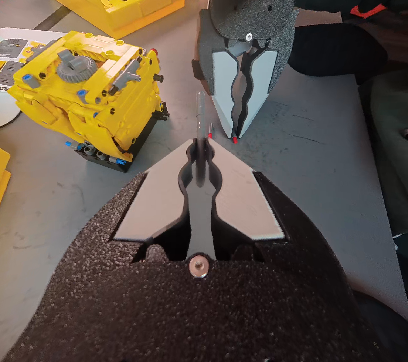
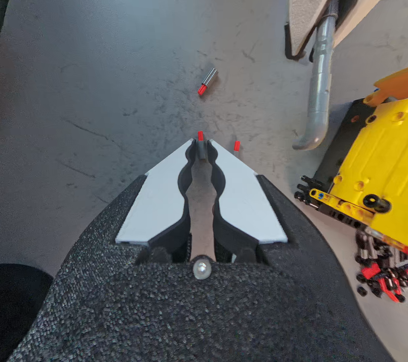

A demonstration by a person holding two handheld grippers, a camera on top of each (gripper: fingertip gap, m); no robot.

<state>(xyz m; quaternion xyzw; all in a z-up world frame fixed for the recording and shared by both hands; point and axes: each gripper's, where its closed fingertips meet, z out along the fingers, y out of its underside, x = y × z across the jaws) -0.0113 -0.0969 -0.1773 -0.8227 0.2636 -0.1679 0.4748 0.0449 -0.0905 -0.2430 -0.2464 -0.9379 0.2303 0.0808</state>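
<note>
My left gripper [image 1: 200,141] is shut on a long grey rod [image 1: 200,112] that sticks out forward over the grey table [image 1: 309,174]. My right gripper [image 2: 201,141] is shut on a short grey sleeve with a red pin [image 2: 201,148], its tips down near the table. In the left wrist view the right gripper [image 1: 235,137] points down just right of the rod. In the right wrist view the left gripper [image 2: 320,46] and its rod [image 2: 320,90] are at the upper right. A loose grey-and-red piece [image 2: 207,81] lies ahead; another red-tipped piece [image 2: 236,145] lies beside my right finger.
A yellow brick-built model on a black base [image 1: 86,95] stands left of the grippers and also shows in the right wrist view [image 2: 375,152]. A yellow bin [image 1: 154,8] with small parts stands at the back. Loose black and red parts [image 2: 379,274] lie at the lower right. The loose grey-and-red piece [image 2: 207,81] sits 5 centimetres or so from the ends of my right fingers.
</note>
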